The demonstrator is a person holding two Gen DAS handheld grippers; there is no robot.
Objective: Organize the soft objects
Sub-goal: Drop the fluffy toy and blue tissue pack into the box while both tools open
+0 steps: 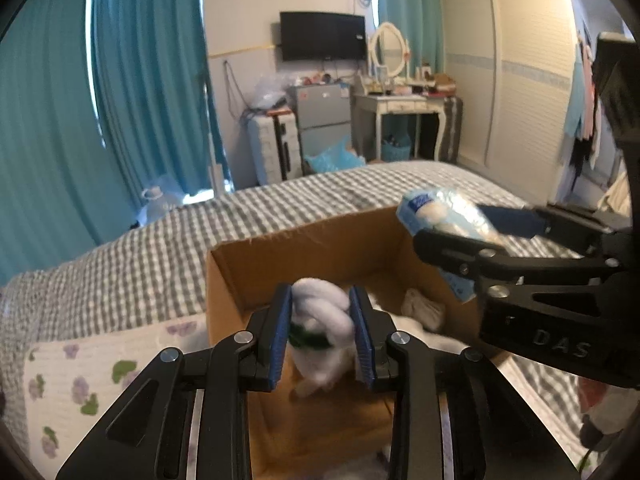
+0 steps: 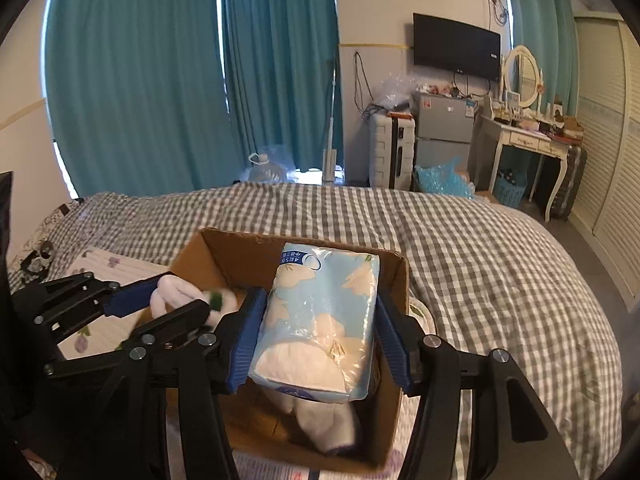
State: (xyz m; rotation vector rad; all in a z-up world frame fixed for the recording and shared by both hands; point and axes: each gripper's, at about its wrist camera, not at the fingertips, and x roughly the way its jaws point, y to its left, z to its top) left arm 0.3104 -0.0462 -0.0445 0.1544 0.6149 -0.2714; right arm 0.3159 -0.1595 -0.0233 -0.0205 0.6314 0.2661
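An open cardboard box (image 1: 280,256) (image 2: 224,256) stands on the checked bed. My left gripper (image 1: 322,312) is shut on a white plush toy (image 1: 320,320) with a green band, held over the box; it also shows in the right wrist view (image 2: 180,296). My right gripper (image 2: 316,320) is shut on a light-blue tissue pack (image 2: 320,320), held above the box's right side; the pack also shows in the left wrist view (image 1: 444,216). White soft items (image 1: 424,312) (image 2: 328,420) lie inside the box.
A floral white pillow (image 1: 100,368) lies left of the box. The grey checked bedcover (image 2: 500,260) spreads right and behind. Teal curtains (image 2: 160,80), a suitcase (image 2: 390,152), a small fridge (image 2: 444,128), a dressing table (image 2: 528,136) and a wardrobe (image 1: 512,80) stand beyond the bed.
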